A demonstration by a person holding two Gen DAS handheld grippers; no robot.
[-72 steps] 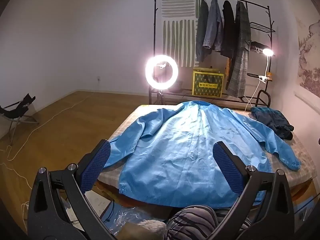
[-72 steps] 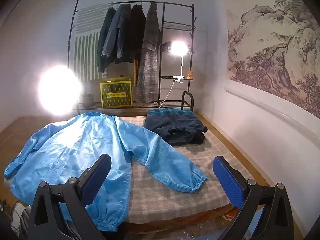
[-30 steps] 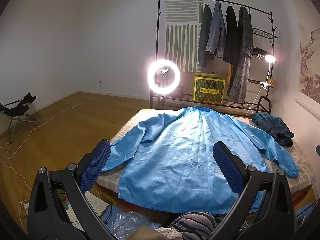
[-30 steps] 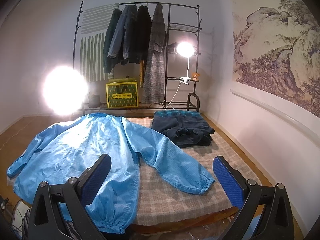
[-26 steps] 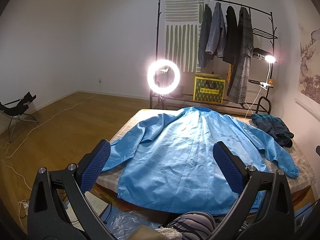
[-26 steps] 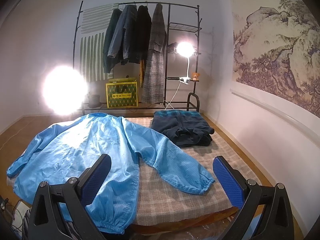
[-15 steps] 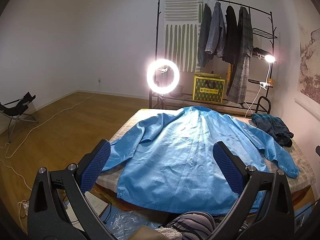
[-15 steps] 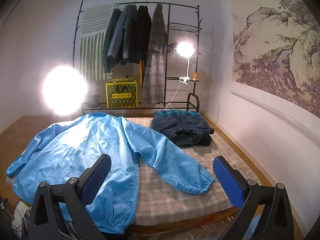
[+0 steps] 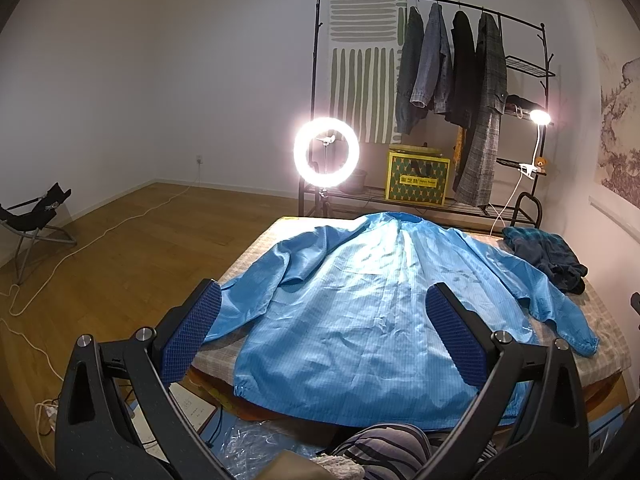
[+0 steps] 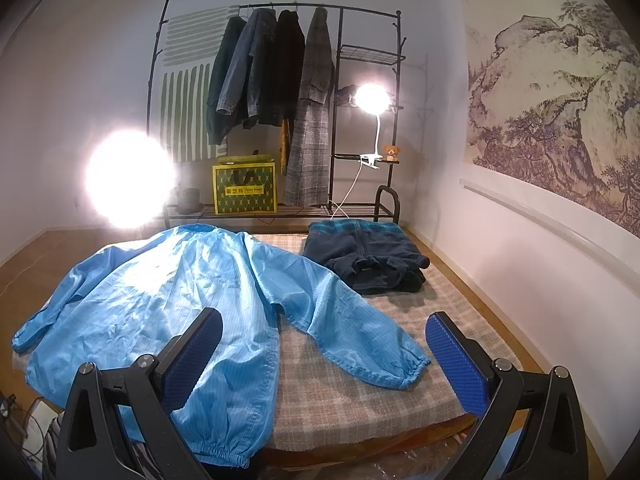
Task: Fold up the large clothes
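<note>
Left wrist view: compared with a couple of seconds back the camera has pulled slightly away, the blue jacket [image 9: 372,308] unchanged, flat at frame centre on the bed [image 9: 256,245], so folding hasn't begun; left gripper [image 9: 320,336] hovers above the hem, jaws wide apart, empty. Right wrist view: jacket lower left, right sleeve [image 10: 352,328] mid-frame, folded dark garment [image 10: 368,256] beyond; right gripper [image 10: 320,356] gapes empty above the sleeve.

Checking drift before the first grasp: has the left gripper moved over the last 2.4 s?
Yes. The left gripper backed off and tilted down: in its view the fixed garment rack and blue jacket now sit smaller and lower.
</note>
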